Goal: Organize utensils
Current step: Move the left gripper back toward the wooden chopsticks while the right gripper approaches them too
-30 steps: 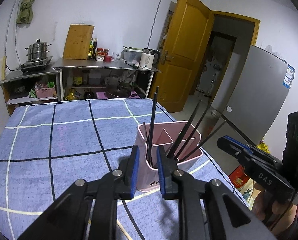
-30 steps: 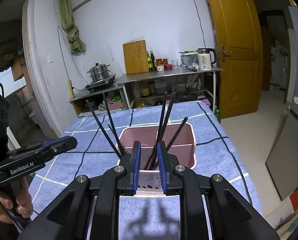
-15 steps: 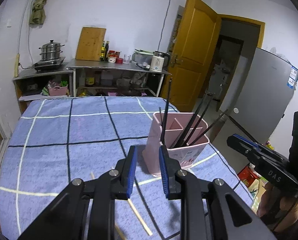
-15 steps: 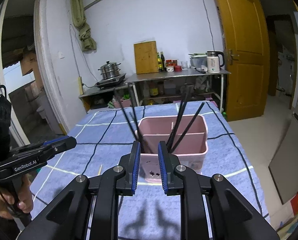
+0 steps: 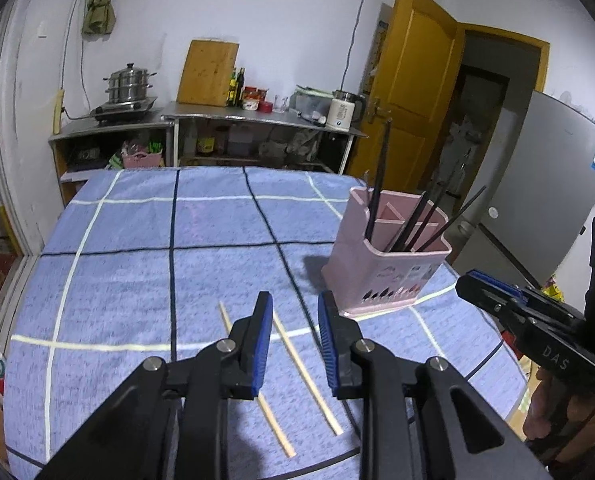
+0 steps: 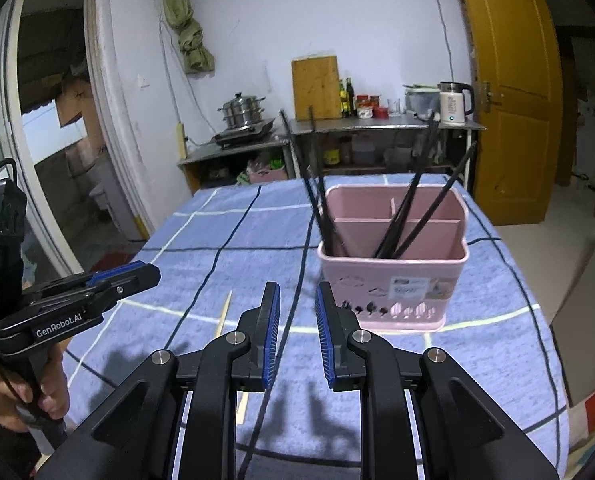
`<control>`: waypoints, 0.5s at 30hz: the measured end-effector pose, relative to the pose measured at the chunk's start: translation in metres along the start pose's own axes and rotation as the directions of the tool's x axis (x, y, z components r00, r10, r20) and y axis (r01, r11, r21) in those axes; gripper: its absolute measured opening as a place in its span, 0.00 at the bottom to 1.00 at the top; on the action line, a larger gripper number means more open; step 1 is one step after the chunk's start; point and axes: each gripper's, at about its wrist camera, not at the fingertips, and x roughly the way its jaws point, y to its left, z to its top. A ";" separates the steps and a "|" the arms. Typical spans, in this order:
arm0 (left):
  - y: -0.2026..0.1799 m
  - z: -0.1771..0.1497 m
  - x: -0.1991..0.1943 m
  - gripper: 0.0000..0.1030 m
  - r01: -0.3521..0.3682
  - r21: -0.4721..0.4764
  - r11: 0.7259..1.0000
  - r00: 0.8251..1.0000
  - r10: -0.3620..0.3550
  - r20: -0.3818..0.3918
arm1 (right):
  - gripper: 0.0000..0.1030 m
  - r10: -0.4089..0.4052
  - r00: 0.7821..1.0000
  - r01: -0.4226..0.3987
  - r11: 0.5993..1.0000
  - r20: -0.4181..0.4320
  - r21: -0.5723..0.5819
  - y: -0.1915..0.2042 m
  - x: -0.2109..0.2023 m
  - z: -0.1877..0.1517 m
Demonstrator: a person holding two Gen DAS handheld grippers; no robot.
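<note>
Picking up the two pale wooden chopsticks [image 5: 305,372] that lie loose on the blue checked cloth [image 5: 117,280] looks like the step in hand. The left gripper [image 5: 293,340] hovers just above them, its blue fingers [image 5: 263,344] narrowly parted with nothing between them. The right gripper [image 6: 297,332] is likewise narrow and empty. The pink holder [image 5: 385,264] stands nearby on the surface with black chopsticks [image 5: 413,220] leaning in its compartments. A good grasp would probably straddle one stick near its middle, across its length, since a thin stick lying flat on soft cloth may slip or pivot.
</note>
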 end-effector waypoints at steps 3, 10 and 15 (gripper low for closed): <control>0.008 -0.009 0.007 0.25 -0.013 -0.014 1.000 1.000 0.013 -0.022 | 0.18 0.012 1.000 -0.013 1.000 -0.028 -0.004 0.003 0.012 -0.006; 0.035 -0.027 0.035 0.25 -0.025 -0.079 0.997 0.995 0.018 -0.095 | 0.18 0.036 0.995 -0.038 0.999 -0.094 -0.012 0.011 0.041 -0.019; 0.045 -0.039 0.062 0.25 -0.027 -0.111 0.993 0.988 0.010 -0.157 | 0.18 0.049 0.989 -0.051 0.999 -0.143 -0.015 0.016 0.065 -0.029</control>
